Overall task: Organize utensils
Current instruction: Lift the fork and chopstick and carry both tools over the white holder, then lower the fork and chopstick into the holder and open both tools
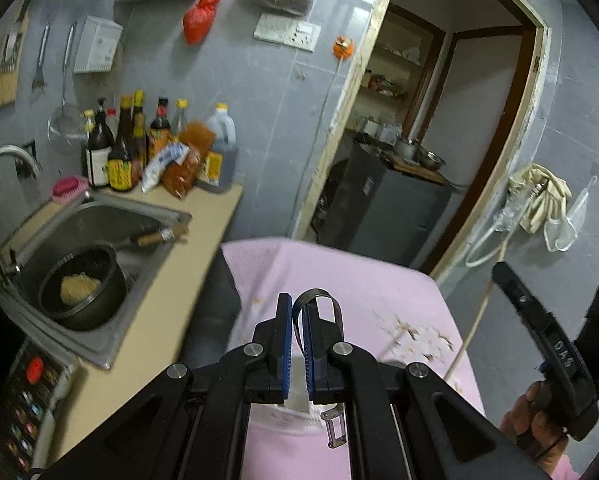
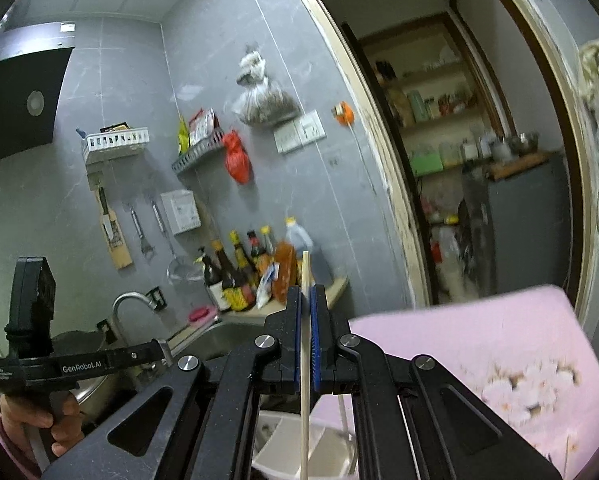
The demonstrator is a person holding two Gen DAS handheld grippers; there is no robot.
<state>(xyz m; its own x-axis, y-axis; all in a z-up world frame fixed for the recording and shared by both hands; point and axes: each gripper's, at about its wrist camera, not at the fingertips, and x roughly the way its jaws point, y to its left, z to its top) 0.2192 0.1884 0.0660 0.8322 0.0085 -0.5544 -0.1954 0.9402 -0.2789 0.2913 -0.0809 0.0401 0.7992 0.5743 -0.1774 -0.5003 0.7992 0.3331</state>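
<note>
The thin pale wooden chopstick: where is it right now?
In the right wrist view, the thin pale wooden chopstick stands nearly upright, clamped between the right gripper's blue pads, its lower end over the white plastic container below.

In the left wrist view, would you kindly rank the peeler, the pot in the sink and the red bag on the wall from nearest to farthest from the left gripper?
1. Peeler, on the pink cloth just beneath the left gripper.
2. Pot, left, in the sink.
3. Red bag, high on the wall.
</note>
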